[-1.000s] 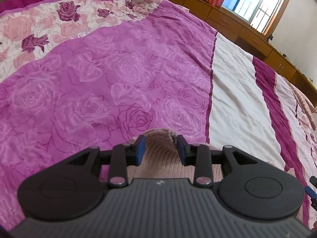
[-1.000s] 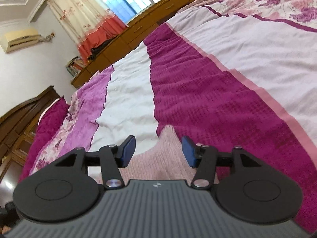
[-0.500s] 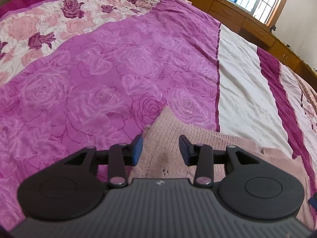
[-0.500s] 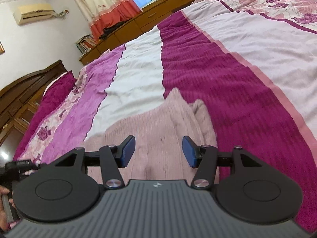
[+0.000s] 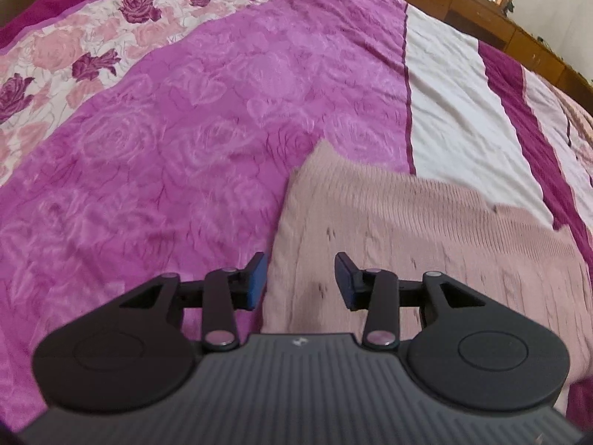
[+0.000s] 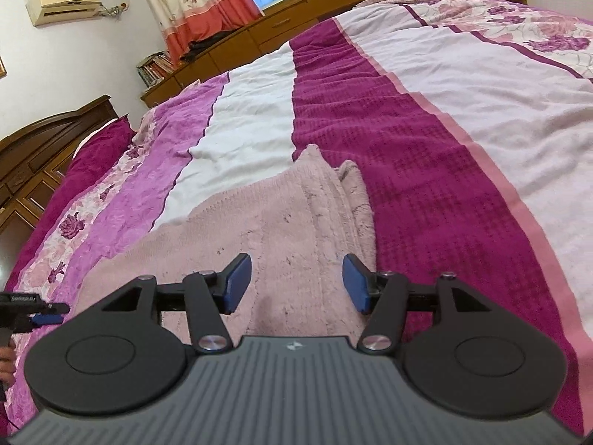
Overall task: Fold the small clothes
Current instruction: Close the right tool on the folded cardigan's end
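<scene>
A pale pink knitted garment (image 5: 407,230) lies flat on the bed, with a folded layer along its right edge in the right wrist view (image 6: 281,218). My left gripper (image 5: 299,282) is open and empty, just above the garment's left edge. My right gripper (image 6: 296,283) is open and empty, above the garment's right part near the folded edge. The left gripper also shows at the far left of the right wrist view (image 6: 40,315).
The bedspread has magenta rose (image 5: 166,141), white (image 6: 252,126) and dark magenta (image 6: 407,141) stripes. A wooden headboard (image 6: 40,141) stands at the left. Wooden cabinets (image 6: 318,3) and a curtained window line the far side.
Both grippers have pulled back and up from the garment. More of the pink garment now shows in front of each. Both stay open.
</scene>
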Motion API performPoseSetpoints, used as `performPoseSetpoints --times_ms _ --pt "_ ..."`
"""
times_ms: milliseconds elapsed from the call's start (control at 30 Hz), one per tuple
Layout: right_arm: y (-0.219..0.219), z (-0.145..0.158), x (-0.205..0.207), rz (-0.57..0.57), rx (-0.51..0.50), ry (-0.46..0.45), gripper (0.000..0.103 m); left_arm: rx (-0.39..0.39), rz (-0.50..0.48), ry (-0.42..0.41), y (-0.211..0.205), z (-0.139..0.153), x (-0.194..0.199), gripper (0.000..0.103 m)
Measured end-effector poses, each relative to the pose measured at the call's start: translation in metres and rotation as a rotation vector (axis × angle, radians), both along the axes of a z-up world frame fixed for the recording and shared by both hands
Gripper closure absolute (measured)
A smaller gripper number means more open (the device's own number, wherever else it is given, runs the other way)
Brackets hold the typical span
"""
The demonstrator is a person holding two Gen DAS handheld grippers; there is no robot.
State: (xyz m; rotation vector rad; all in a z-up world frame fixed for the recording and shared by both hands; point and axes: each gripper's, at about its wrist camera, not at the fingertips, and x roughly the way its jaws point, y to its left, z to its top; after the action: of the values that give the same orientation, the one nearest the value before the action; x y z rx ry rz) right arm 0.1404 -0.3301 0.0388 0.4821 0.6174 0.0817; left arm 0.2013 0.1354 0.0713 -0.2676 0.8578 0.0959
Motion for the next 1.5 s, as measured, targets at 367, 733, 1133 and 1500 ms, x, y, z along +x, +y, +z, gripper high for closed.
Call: performPoseSetpoints --times_ms 367,733,1133,1500 --pt "-0.017 -0.003 -0.020 -0.056 0.035 0.041 0.029 -0.004 -0.024 0.022 -0.015 0.004 -0.052 0.061" --pt "-0.021 -0.022 -0.024 -0.044 0.126 0.109 0.028 0.027 -0.034 0.075 -0.035 -0.008 -0.084 0.061" --pt "-0.022 -0.032 -0.016 -0.026 0.335 0.105 0.027 0.020 -0.039 0.112 -0.044 -0.020 -0.090 0.061" --pt "-0.013 -0.035 0.002 -0.036 0.342 0.097 0.027 0.022 -0.039 0.125 -0.044 -0.025 -0.090 0.061"
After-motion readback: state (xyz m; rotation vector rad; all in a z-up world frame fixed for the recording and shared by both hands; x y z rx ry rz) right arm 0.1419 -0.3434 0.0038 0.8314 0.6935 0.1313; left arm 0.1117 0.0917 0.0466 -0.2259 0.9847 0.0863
